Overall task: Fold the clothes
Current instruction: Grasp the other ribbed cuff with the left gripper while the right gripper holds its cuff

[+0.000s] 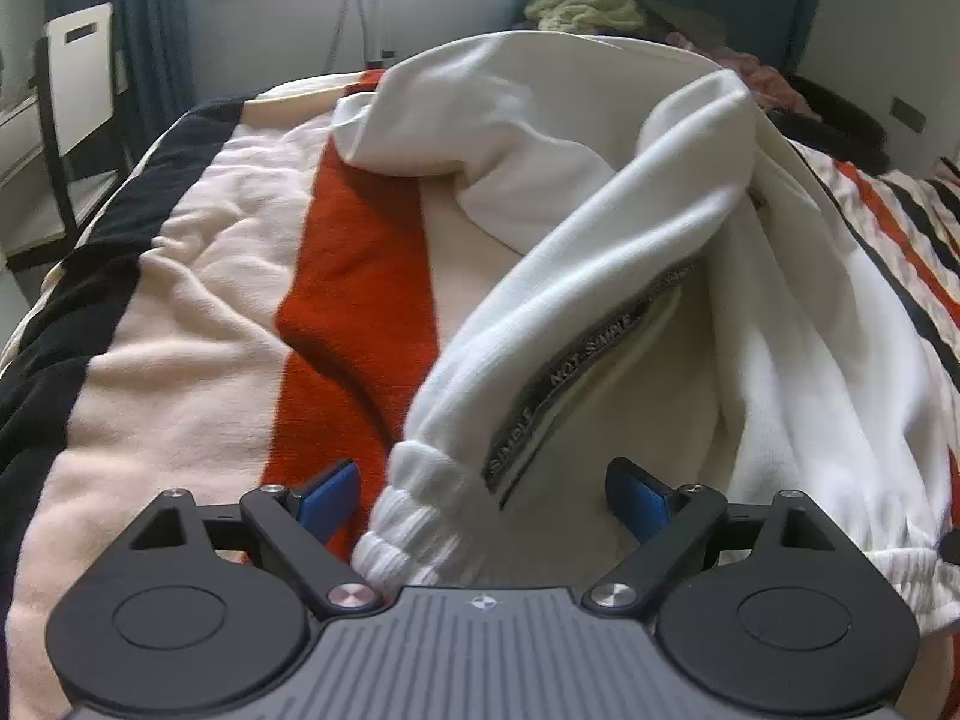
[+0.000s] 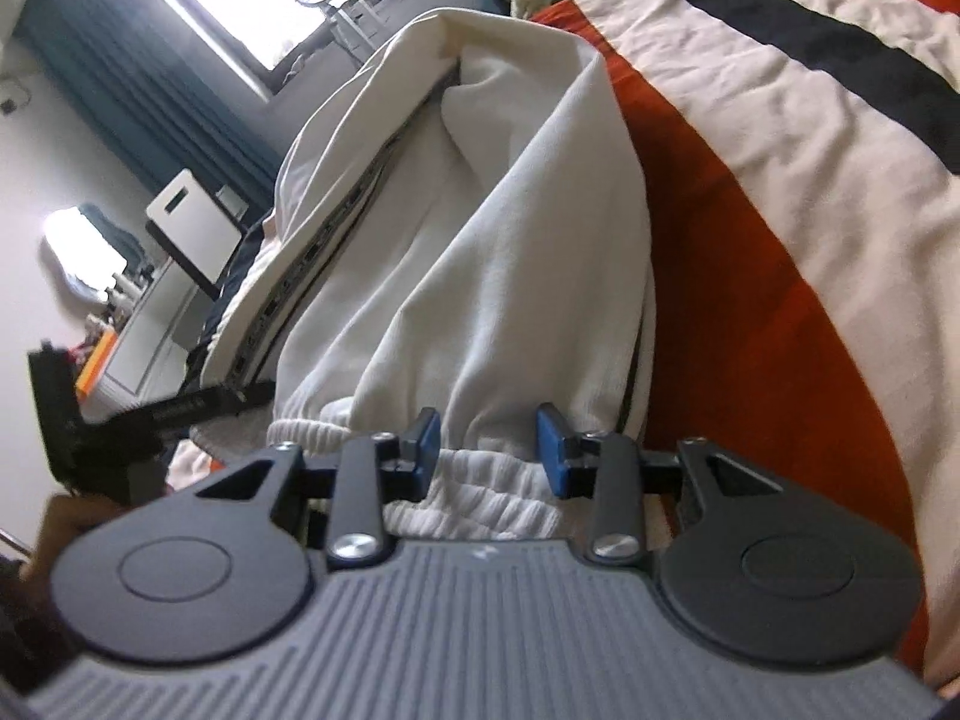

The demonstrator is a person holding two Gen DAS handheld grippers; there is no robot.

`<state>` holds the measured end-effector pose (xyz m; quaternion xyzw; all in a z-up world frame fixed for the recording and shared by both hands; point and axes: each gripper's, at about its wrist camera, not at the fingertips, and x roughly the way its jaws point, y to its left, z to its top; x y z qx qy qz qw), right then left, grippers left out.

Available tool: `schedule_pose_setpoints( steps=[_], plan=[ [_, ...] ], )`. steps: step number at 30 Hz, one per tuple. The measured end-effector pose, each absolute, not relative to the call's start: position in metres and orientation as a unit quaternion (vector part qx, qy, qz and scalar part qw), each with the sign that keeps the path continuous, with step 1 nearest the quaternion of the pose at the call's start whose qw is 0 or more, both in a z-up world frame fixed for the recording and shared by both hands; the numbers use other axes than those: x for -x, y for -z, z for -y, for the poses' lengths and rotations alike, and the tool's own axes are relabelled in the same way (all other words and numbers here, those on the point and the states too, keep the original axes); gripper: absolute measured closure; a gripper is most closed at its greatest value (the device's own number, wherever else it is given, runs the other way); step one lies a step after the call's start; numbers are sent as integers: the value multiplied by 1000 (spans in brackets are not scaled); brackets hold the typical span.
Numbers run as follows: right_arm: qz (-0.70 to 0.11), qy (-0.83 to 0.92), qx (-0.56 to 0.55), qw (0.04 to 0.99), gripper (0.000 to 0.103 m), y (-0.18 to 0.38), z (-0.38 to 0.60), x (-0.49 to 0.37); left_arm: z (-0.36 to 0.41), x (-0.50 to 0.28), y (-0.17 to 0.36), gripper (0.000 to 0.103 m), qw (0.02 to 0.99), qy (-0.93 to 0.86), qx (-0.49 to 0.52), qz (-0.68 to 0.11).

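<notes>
White sweatpants point(image 1: 630, 228) with a black lettered side tape lie bunched on a striped bedspread point(image 1: 198, 276). In the left wrist view one leg runs down to its ribbed cuff point(image 1: 420, 510), which lies between the blue pads of my left gripper point(image 1: 483, 501); the jaws stand wide apart. In the right wrist view the pants point(image 2: 480, 252) stretch away, and their ribbed elastic hem point(image 2: 480, 498) sits between the pads of my right gripper point(image 2: 487, 450), with the jaws apart on either side of the cloth. The left gripper's black body point(image 2: 120, 420) shows at the left.
The bedspread has cream, orange point(image 1: 354, 276) and black stripes. A pile of other clothes point(image 1: 594, 6) lies at the far end of the bed. A white chair point(image 1: 78, 78), teal curtains point(image 2: 138, 96) and a window stand beyond the bed.
</notes>
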<state>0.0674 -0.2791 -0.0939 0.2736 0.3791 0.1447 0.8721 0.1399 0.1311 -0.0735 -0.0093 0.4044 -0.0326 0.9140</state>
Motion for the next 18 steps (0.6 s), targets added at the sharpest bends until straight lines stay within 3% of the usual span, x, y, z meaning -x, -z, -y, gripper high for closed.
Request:
schedule_pose_setpoints(
  steps=[6,8,10,18],
  plan=[
    [-376,-139,-278,873,66,94,279,-65,-132,-137,69,49,926,32,5,-376],
    [-376,-139,-275,874,66,94,279,-65,-133,-136,67,68,930,32,3,-366],
    [-375,-139,-273,875,66,94,278,-65,-133,-135,66,80,934,32,2,-357],
    [-348,-145,-311,872,65,91,286,-59,-161,-142,59,81,939,20,91,-332]
  ],
)
